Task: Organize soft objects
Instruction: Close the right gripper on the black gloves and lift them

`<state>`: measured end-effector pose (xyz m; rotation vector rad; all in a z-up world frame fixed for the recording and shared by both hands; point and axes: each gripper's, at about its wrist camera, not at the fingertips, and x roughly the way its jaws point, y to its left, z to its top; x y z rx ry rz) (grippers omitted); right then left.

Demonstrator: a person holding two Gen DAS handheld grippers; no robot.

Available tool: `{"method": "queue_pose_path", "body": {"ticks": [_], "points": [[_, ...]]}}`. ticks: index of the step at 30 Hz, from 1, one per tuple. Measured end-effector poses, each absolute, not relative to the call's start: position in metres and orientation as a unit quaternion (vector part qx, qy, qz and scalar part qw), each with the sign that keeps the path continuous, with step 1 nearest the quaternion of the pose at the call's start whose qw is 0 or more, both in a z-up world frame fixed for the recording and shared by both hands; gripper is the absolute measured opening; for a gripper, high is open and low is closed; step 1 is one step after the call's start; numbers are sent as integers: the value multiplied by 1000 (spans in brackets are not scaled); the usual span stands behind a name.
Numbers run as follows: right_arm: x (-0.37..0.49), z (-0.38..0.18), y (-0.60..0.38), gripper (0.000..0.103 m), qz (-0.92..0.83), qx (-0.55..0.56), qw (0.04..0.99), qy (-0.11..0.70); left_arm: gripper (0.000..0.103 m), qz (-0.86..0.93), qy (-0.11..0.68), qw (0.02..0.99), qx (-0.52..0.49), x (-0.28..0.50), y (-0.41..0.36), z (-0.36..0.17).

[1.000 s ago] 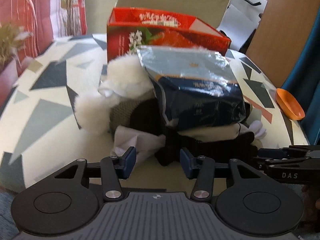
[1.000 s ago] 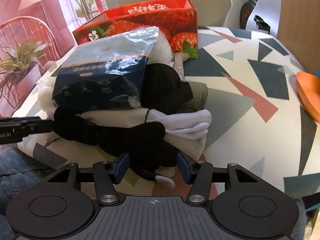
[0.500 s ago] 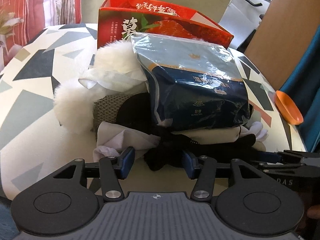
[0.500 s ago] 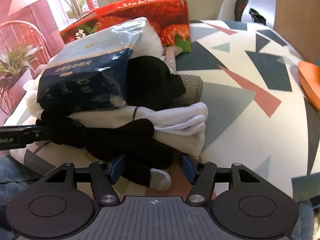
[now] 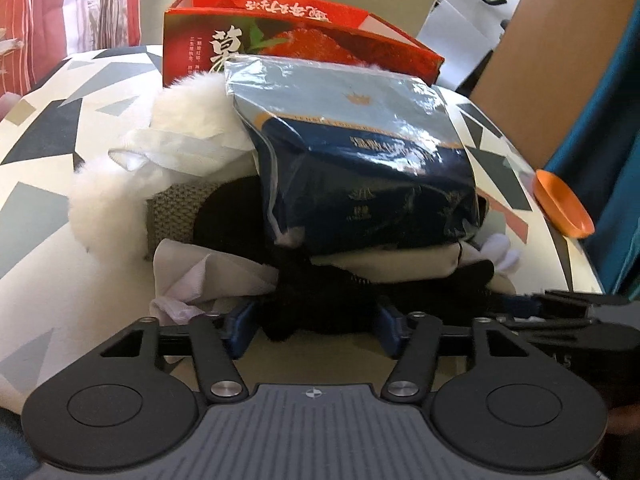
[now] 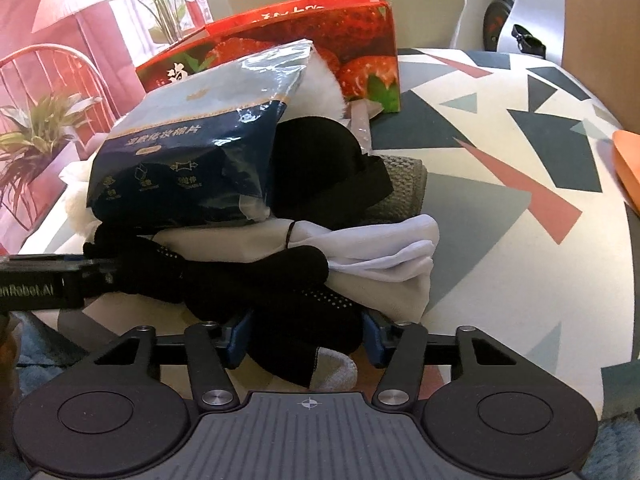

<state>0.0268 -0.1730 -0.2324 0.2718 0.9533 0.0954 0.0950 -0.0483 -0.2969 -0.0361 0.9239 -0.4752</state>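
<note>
left gripper [image 5: 314, 326]: jaws apart, sitting either side of the near end of the black glove [image 5: 340, 300], pads don't look pressed in
right gripper [image 6: 304, 334]: same deal, spread around the glove's grey-tipped end [image 6: 304, 344], not squeezing as far as I can see
pile: glove at the bottom front, white cloth [image 6: 384, 256] on it, dark blue packet [image 5: 360, 168] on top, white fluffy thing [image 5: 120, 184] off to the left
behind: red strawberry box [image 6: 320, 40] just past the pile
table [image 6: 520, 200]: triangle-pattern cloth, orange dish [image 5: 562, 210] out at the right edge
</note>
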Motion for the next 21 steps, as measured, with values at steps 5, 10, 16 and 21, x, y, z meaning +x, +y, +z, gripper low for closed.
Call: {"method": "queue_pose_path", "body": {"ticks": [5, 10, 16, 21], "points": [[25, -230, -170, 36, 62, 132, 877, 457, 44, -229, 445, 865, -38, 94, -37, -297], [25, -229, -162, 24, 75, 118, 876, 461, 30, -232, 445, 864, -39, 96, -37, -298], [21, -220, -165, 8, 86, 124, 880, 450, 23, -239, 434, 869, -19, 88, -38, -286], [12, -202, -165, 7, 92, 127, 892, 425, 23, -245, 421, 873, -20, 81, -33, -273]]}}
